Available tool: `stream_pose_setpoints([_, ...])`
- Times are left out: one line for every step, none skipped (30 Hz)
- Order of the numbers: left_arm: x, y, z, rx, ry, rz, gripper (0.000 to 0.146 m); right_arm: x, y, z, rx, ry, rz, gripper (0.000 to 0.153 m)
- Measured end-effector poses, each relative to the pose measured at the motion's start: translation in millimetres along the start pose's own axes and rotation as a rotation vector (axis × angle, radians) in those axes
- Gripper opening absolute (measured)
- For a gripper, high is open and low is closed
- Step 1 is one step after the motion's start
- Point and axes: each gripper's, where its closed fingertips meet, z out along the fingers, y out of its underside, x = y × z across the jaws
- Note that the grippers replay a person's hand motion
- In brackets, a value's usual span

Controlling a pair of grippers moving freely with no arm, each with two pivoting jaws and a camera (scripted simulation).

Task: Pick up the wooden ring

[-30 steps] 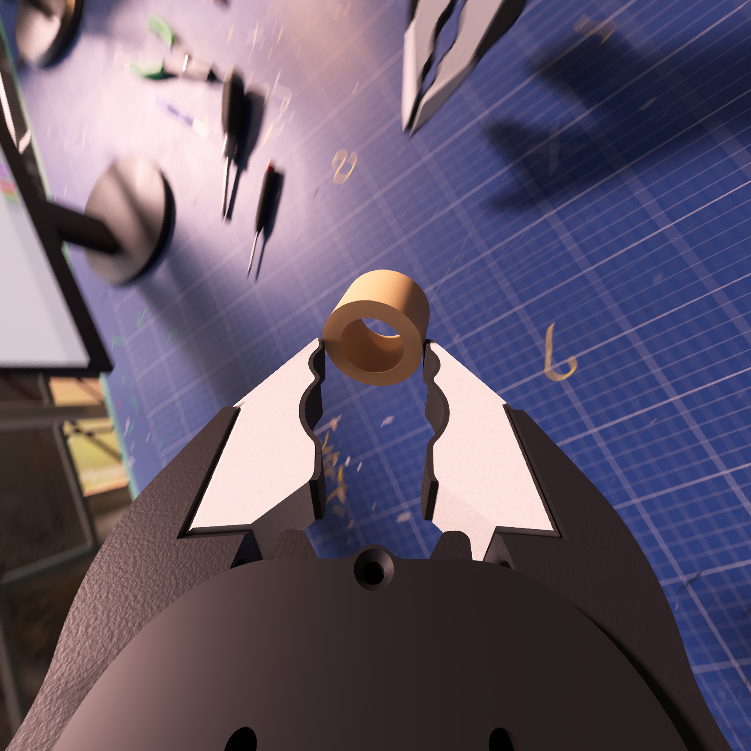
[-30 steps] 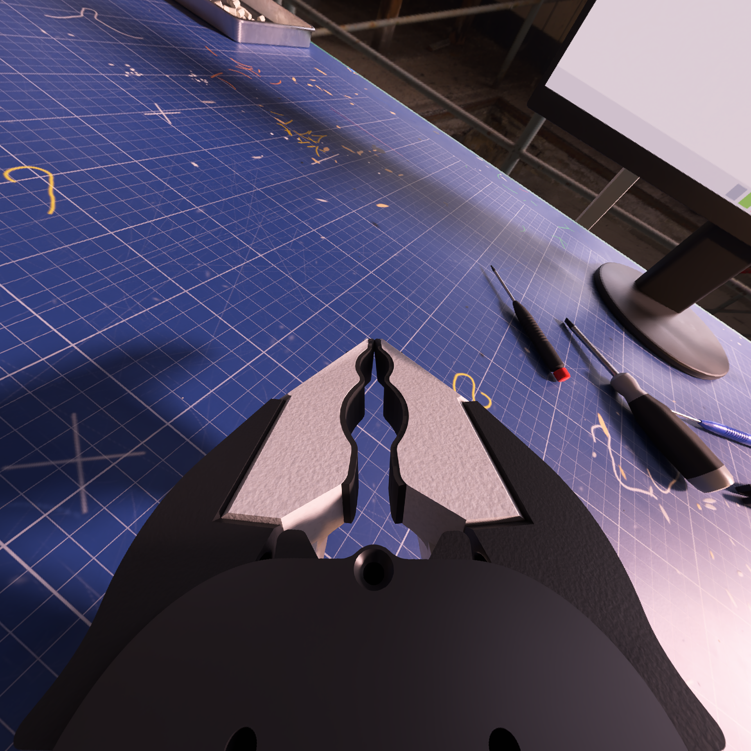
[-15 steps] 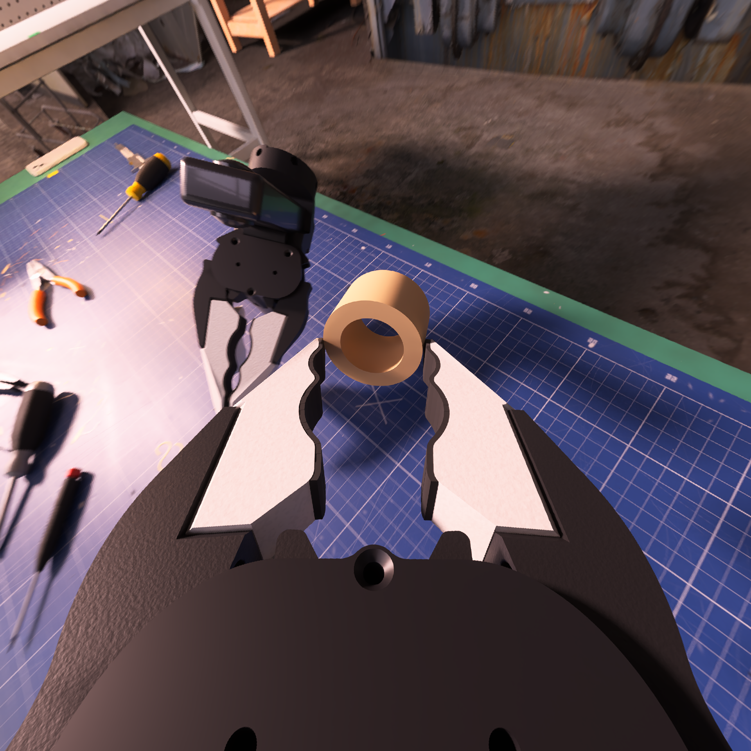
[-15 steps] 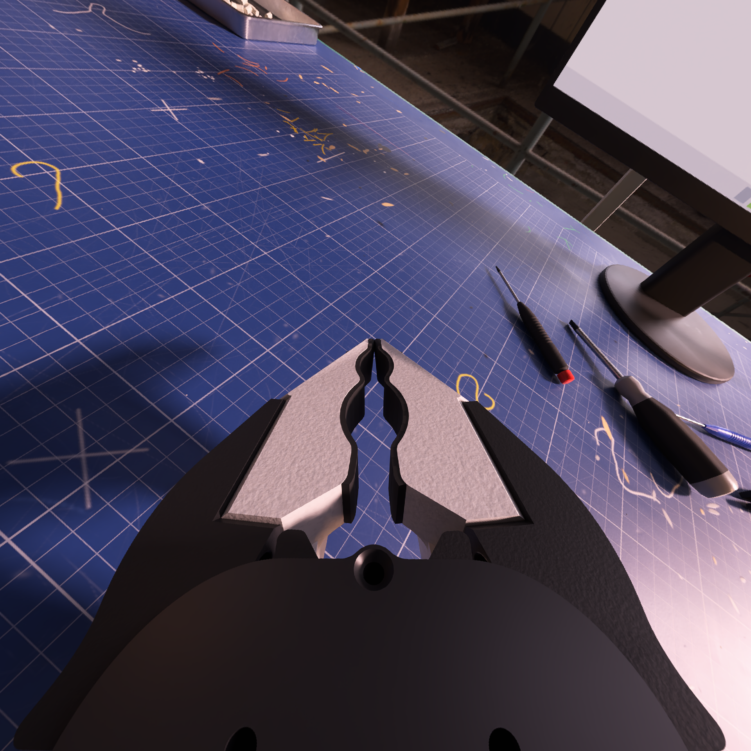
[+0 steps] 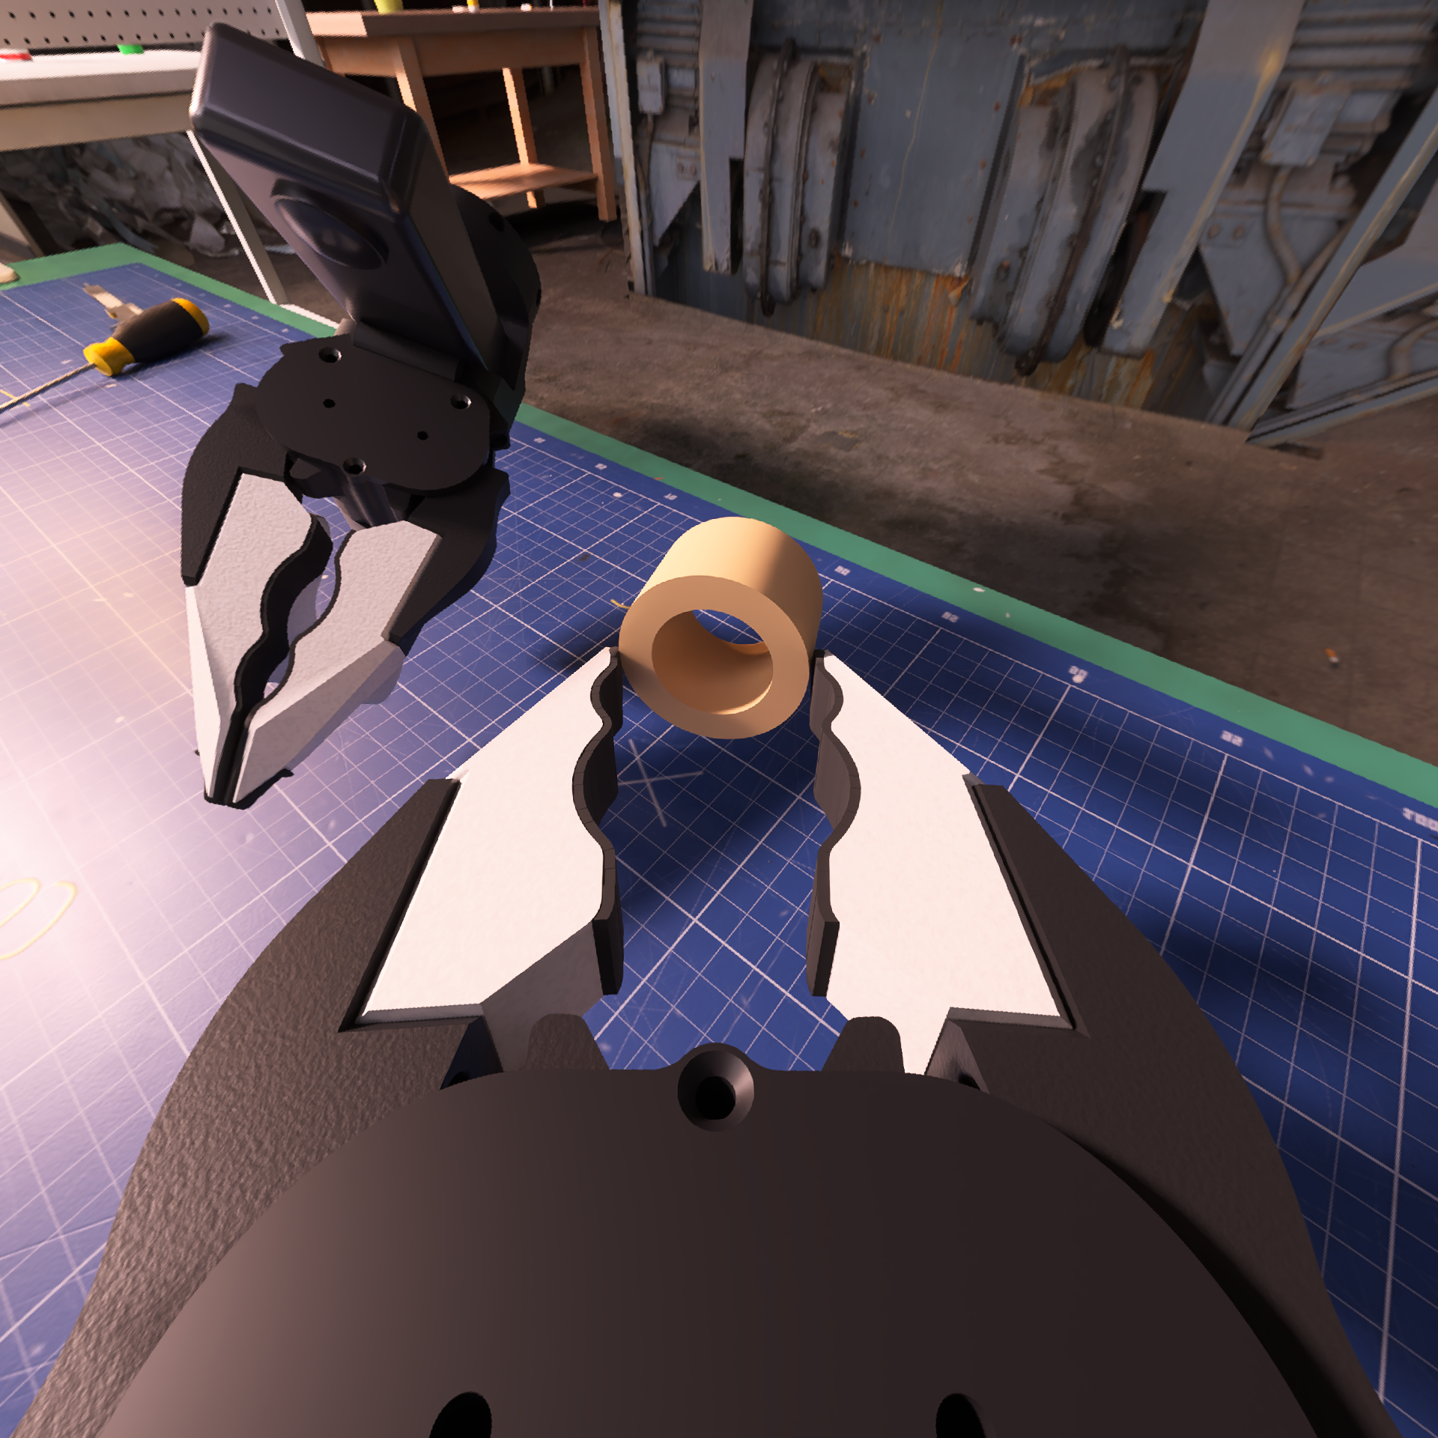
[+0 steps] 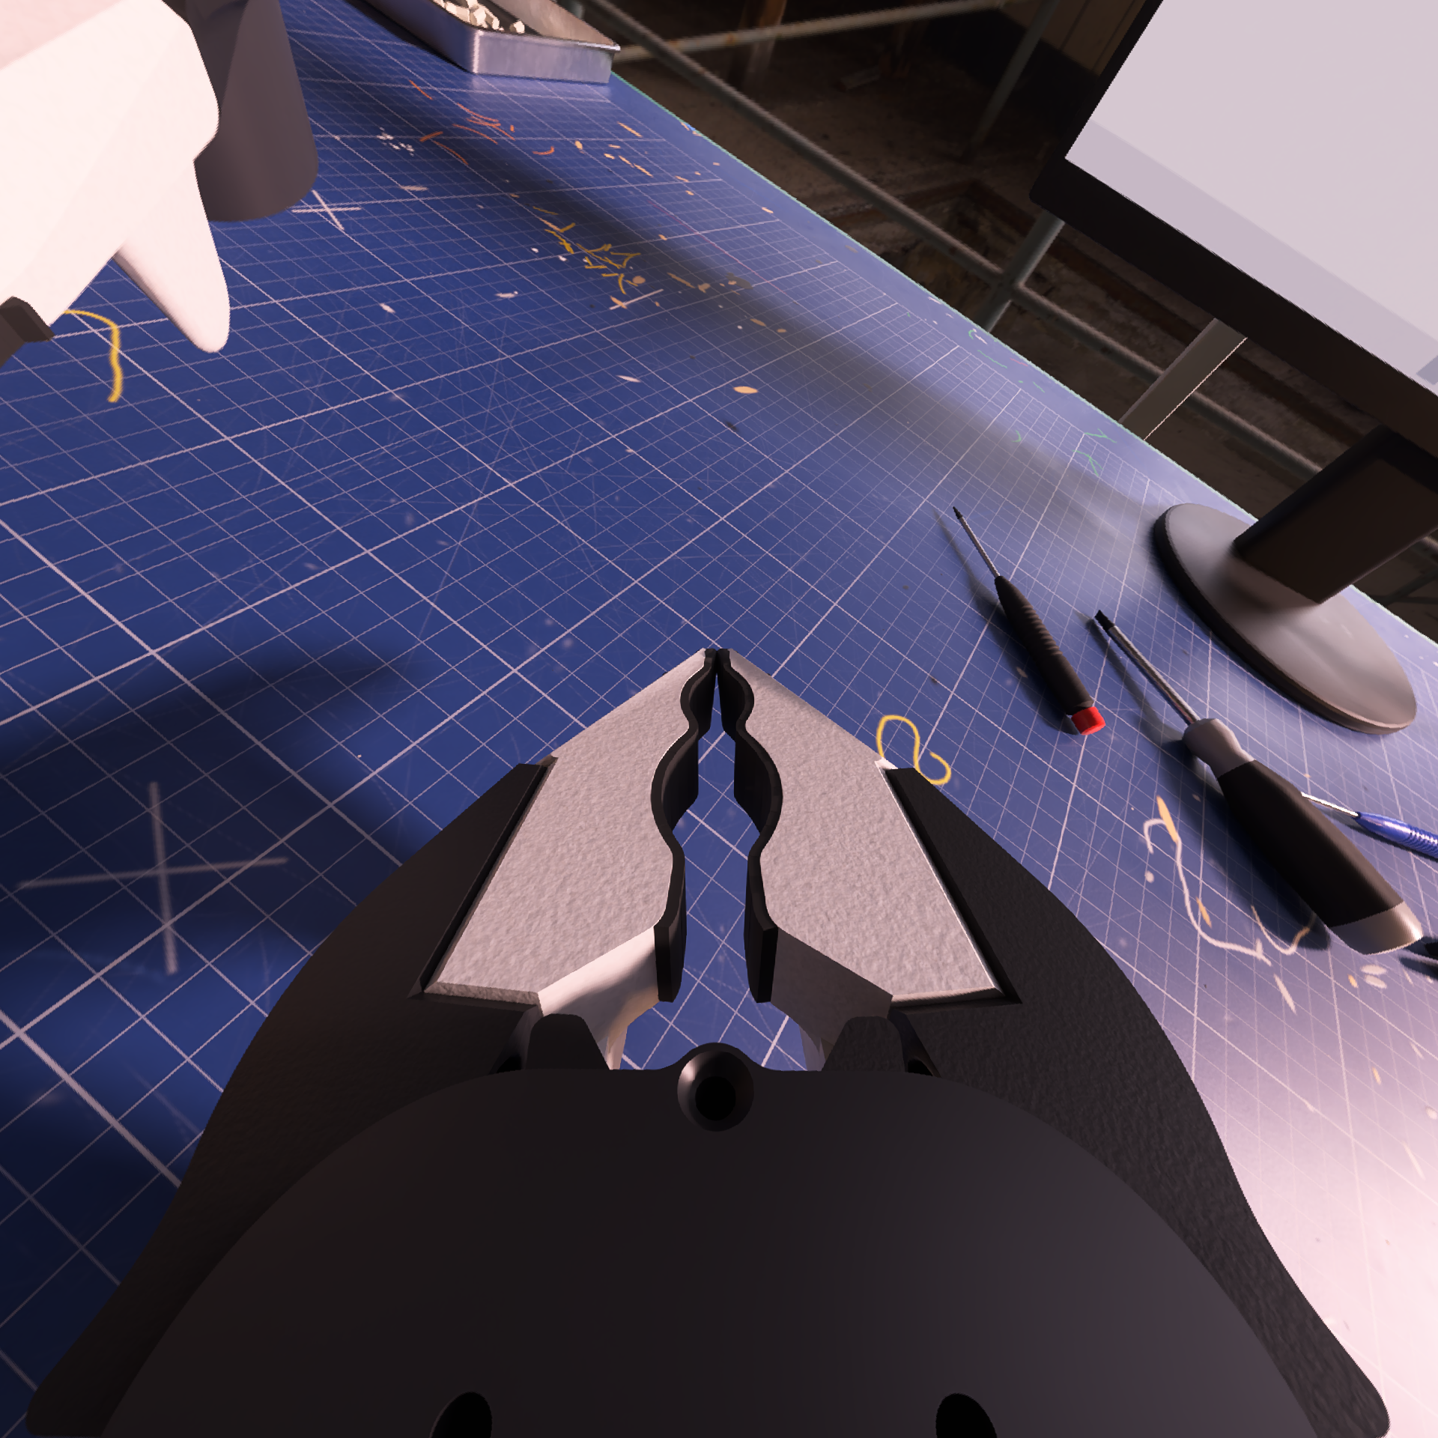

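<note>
The wooden ring (image 5: 720, 626) is a short tan tube, held between my left gripper's (image 5: 712, 661) fingertips, above the blue cutting mat (image 5: 1089, 895), its hole facing the camera. The left gripper is shut on it. My right gripper (image 6: 717, 657) is shut and empty, low over the mat. It also shows in the left wrist view (image 5: 233, 786), to the left of the ring, tips pointing down at the mat. A white finger of the left gripper (image 6: 156, 202) enters the right wrist view at top left.
A monitor base (image 6: 1284, 622), two dark screwdrivers (image 6: 1027, 630) (image 6: 1276, 801) and a blue pen (image 6: 1393, 829) lie right of the right gripper. A metal tray (image 6: 513, 39) sits at the mat's far edge. A yellow-handled screwdriver (image 5: 144, 334) lies far left. The mat's green edge (image 5: 1011, 615) runs behind the ring.
The left gripper has swung round with the ring in it, from facing the monitor side to facing the mat's edge and the wall, and now sits nearer the right gripper. The right gripper barely shifted.
</note>
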Motion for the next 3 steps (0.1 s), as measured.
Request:
stream_pose_setpoints([-0.1, 0.8, -0.6, 0.012, 0.004, -0.005, 0.048, 0.0, 0.0, 0.0, 0.000, 0.000, 0.000, 0.000])
stream_pose_setpoints([-0.3, 1.3, -1.4, 0.019, 0.008, -0.008, 0.048, -0.1, 0.1, 0.0, 0.000, 0.000, -0.001, 0.000])
stream_pose_setpoints([-0.4, 1.7, -2.1, 0.024, 0.012, -0.011, 0.048, -0.1, 0.0, 0.1, 0.000, 0.000, -0.001, 0.000])
